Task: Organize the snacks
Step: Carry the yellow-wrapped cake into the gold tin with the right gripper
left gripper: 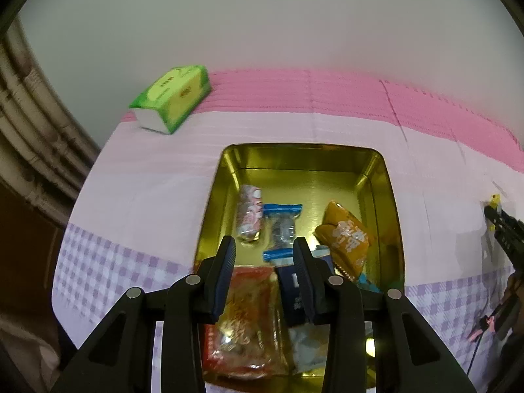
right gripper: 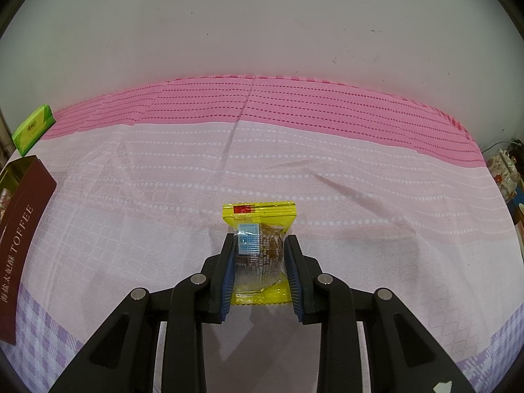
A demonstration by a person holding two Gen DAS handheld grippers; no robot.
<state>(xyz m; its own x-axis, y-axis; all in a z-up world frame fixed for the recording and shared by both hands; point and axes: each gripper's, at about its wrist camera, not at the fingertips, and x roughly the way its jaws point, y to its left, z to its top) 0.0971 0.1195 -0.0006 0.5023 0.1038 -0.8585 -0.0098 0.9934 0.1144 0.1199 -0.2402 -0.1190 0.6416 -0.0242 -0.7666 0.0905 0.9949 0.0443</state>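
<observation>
yellow plastic sits between our right gripper (right gripper: pixel 258 249) fingers: a small yellow-edged snack packet (right gripper: pixel 258 245) with a clear window and something brown inside. its long axis runs straight out ahead of us, in line with the fingers, one crimped end beyond the tips and the other back toward the wrist. the blue pads (right gripper: pixel 229 271) stand against both long sides of the packet, so we judge the jaws closed onto it, narrow but not fully together; whether it is lifted off the pink cloth (right gripper: pixel 360 180) or resting on it we cannot tell.

our left gripper (left gripper: pixel 264 252) hovers over the gold tin (left gripper: pixel 389 196), jaws parted and holding nothing. snacks already lie in the tin: an orange pouch (left gripper: pixel 344 235), a blue-ended packet (left gripper: pixel 281 226), a pale pink roll (left gripper: pixel 250 213) and a red bag (left gripper: pixel 245 311).

from the right gripper the tin lies well off to the left, its dark red toffee-lettered side (right gripper: pixel 23 229) at the edge of view, a green tissue pack (right gripper: pixel 32 129) beyond it. the right hand has the packet, so we reckon the move is a carry leftward, and the tin's wall must be cleared first.
</observation>
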